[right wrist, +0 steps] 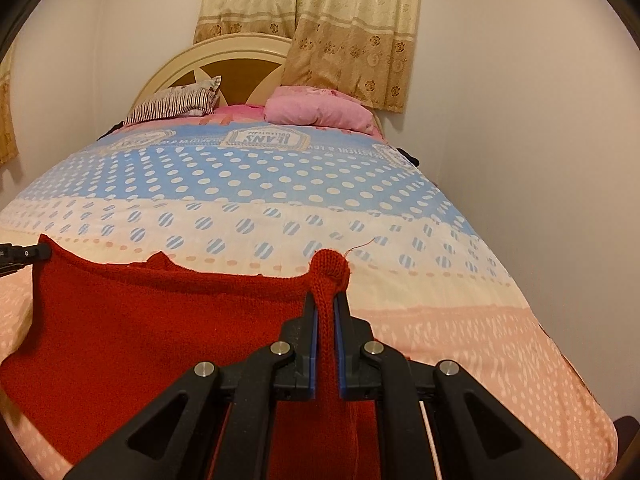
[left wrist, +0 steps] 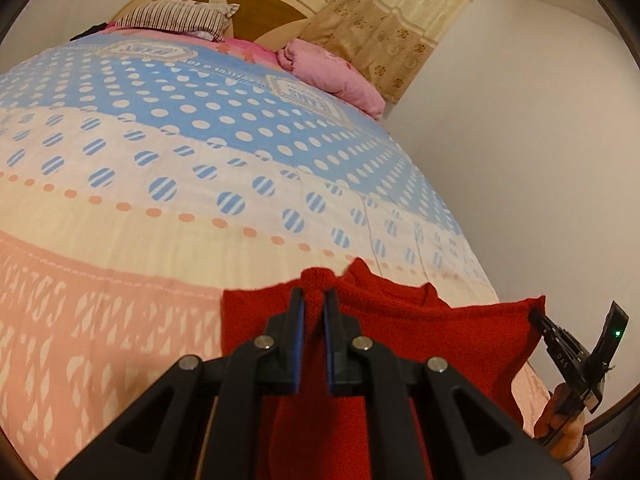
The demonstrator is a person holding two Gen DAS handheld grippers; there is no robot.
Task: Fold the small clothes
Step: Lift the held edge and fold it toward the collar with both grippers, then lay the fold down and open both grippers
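Red knit garment [right wrist: 160,320]; bedspread [right wrist: 280,184] blue with white dots, peach below; pink pillow [right wrist: 320,112].

Work surface: a bed covered by a bedspread [right wrist: 280,184] with three pattern bands, namely blue with white dots at the far end, cream with striped blue dots in the middle, and pale pink at the near end. A cream headboard [right wrist: 224,54] with brown inset panels stands at the far end. Against it lie a striped pillow [right wrist: 176,106] on the left and a pink pillow [right wrist: 320,112] on the right. A beige patterned curtain [right wrist: 340,28] hangs behind the headboard. Plain white walls [right wrist: 520,160] enclose the bed.
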